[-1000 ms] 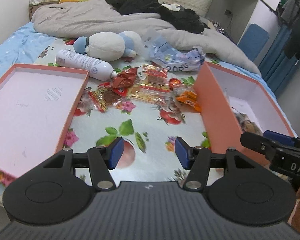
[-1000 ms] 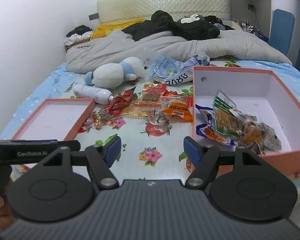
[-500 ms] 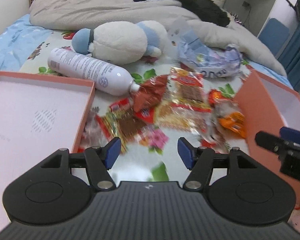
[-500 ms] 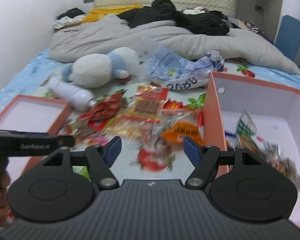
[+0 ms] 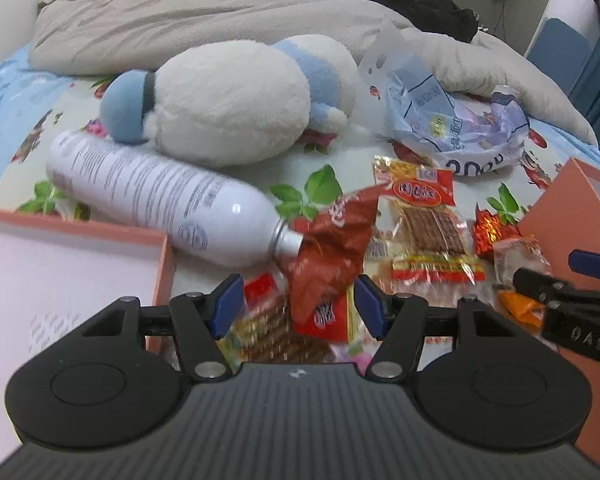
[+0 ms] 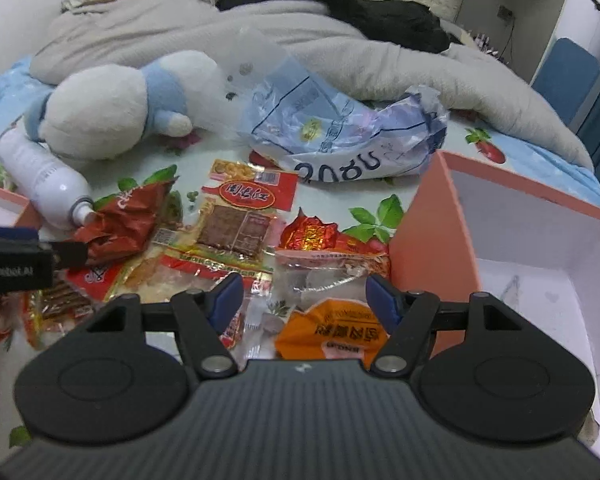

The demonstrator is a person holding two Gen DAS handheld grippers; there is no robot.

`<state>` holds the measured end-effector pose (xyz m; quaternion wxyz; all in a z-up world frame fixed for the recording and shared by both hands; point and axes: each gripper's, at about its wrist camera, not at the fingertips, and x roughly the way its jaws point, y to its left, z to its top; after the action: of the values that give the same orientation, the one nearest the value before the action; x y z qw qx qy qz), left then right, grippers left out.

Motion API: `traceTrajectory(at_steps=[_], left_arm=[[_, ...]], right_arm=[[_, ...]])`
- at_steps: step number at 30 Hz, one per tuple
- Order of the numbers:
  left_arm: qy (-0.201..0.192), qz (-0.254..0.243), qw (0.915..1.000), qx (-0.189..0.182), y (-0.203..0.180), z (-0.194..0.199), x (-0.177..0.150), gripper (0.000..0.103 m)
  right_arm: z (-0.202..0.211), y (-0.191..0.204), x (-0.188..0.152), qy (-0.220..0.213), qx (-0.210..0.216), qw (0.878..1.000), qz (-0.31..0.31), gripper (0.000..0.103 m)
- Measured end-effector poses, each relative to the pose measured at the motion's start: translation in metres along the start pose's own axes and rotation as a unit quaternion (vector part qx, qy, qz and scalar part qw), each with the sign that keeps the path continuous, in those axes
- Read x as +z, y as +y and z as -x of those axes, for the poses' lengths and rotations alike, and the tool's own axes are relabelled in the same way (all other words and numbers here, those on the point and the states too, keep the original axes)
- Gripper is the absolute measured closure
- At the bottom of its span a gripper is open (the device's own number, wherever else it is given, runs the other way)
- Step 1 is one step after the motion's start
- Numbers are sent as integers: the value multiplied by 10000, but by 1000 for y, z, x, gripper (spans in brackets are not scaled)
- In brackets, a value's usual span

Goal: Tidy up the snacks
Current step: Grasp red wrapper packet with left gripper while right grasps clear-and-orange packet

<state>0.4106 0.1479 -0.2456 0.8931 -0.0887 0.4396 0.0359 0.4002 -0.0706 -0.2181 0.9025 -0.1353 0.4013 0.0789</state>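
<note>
- Step in hand: the approach to the first pick. Loose snack packets lie heaped on the bed (image 5: 332,152), between a shallow pink box lid (image 5: 162,264) toward its left edge and a deeper pink box (image 6: 432,216) toward its right edge.
- Left gripper (image 5: 296,306): jaws stand moderately wide, nothing pressed. The crumpled dark-red packet (image 5: 332,240) shows between the blue pads, its upper end against the neck of a white spray bottle (image 5: 160,196).
- Right gripper (image 6: 304,298): jaws likewise apart and empty, framing an orange packet (image 6: 332,332) and a clear packet (image 6: 320,272) just beside the deep box's wall.
- Pose: both grippers are pitched steeply down over the heap, side by side; each shows at the edge of the other's view.
- Next move, as judged: each gripper must lower onto a single packet and close without catching neighbours, since the packets overlap. The left must also avoid nudging the bottle.
- Box contents cannot be made out here.
</note>
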Motion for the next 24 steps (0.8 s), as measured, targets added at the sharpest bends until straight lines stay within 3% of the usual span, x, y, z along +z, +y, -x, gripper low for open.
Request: traceTrajectory(at_steps=[10, 13, 20, 24], left_arm=[[422, -255, 9987, -118, -7, -38, 15, 43], [446, -128, 9987, -209, -5, -43, 15, 44], [326, -266, 9988, -233, -12, -44, 15, 59], [243, -299, 9989, -262, -12, -41, 13, 63]], right_arm=[[-40, 7, 7, 105, -587, 9967, 552, 38], [-47, 7, 6, 171, -733, 9946, 713, 39], [-64, 15, -6, 356, -834, 9913, 950, 40], [-61, 15, -10, 354, -808, 9925, 845, 50]])
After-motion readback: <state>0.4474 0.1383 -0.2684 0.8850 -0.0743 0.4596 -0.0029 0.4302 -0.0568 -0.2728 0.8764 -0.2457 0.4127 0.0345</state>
